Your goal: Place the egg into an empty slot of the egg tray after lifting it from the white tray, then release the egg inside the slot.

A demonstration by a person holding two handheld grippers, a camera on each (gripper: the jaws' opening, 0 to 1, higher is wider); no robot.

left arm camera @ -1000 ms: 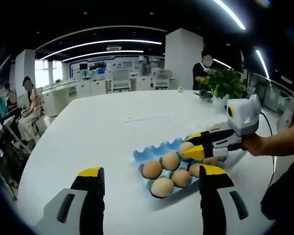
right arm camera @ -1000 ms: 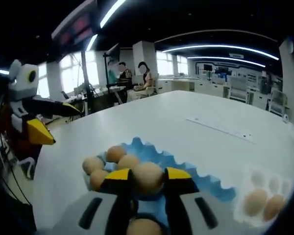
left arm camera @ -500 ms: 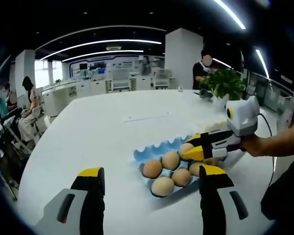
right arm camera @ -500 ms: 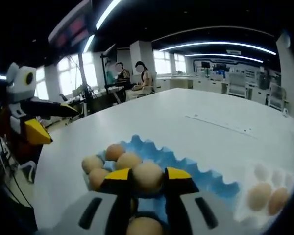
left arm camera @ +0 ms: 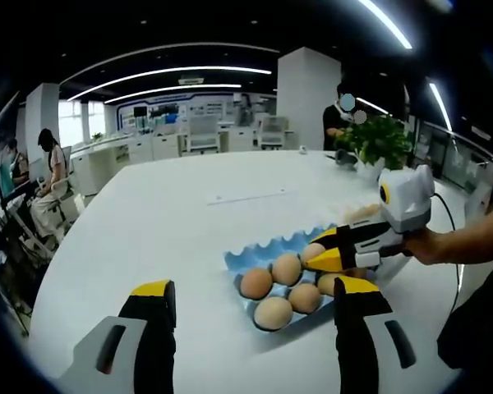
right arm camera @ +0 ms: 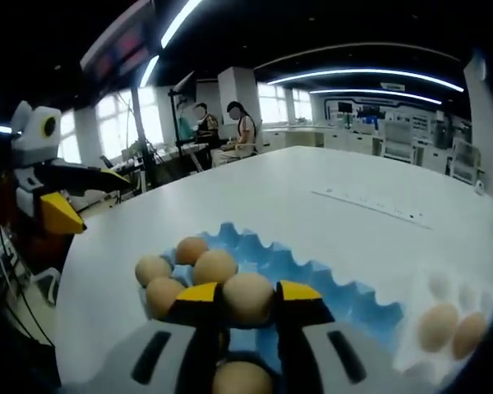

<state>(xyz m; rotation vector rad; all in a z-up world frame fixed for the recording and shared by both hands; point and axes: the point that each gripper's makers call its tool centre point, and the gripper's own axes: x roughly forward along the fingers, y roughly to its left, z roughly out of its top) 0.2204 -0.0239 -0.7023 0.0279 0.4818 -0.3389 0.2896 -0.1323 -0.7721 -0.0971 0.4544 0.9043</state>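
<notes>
Egg (right arm camera: 248, 297) clamped between right tongs (right arm camera: 248, 302), seemingly above egg tray (right arm camera: 329, 289); left tongs (left arm camera: 255, 300) wide.

Egg tray (right arm camera: 312, 275) lying on the desk (right arm camera: 329, 213), several eggs sitting in its slots. White tray (right arm camera: 444, 328) lying just beside it, to the right in the right gripper view, two eggs resting in it. Right tool (right arm camera: 246, 304) hanging over the egg tray's near slots, an egg (right arm camera: 248, 297) sitting between its jaws. Left tool (left arm camera: 251, 308) hovering over the desk, the egg tray lying ahead of it (left arm camera: 279, 271). Potted plant (left arm camera: 376, 139) standing farther back on the desk.
</notes>
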